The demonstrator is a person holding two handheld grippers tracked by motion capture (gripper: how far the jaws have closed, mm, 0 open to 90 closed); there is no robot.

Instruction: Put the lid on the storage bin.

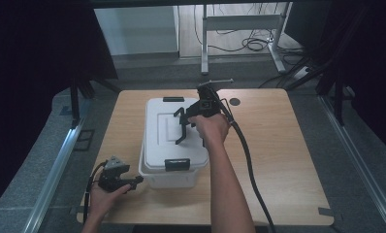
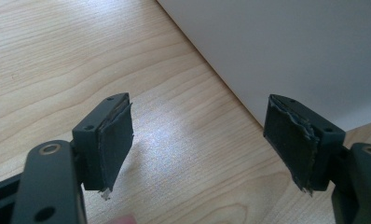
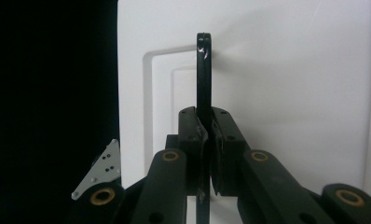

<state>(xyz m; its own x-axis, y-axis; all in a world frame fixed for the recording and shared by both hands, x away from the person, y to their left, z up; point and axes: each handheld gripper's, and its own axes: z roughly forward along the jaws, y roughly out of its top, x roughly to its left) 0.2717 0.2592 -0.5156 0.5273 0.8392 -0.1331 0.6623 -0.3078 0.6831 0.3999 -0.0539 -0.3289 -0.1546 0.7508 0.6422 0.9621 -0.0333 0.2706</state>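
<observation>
A white lidded storage box [image 1: 157, 128] stands on the wooden table [image 1: 278, 145], with black latches at its far [image 1: 173, 99] and near [image 1: 177, 164] ends. The lid's black handle [image 1: 183, 130] is swung up. My right gripper [image 1: 191, 116] is over the lid and shut on that handle [image 3: 202, 70]; in the right gripper view [image 3: 204, 126] the jaws pinch the thin bar above the white lid [image 3: 291, 93]. My left gripper [image 1: 134, 182] rests low by the box's near left corner. It is open [image 2: 197, 140], with bare table between the pads, and the box wall [image 2: 291, 51] is just ahead.
The right gripper's cable [image 1: 249, 165] trails across the table toward the near edge. A round cable hole [image 1: 235, 102] sits near the far edge. Behind the table stand a desk frame [image 1: 239, 24] and floor cables. Black curtains hang on both sides.
</observation>
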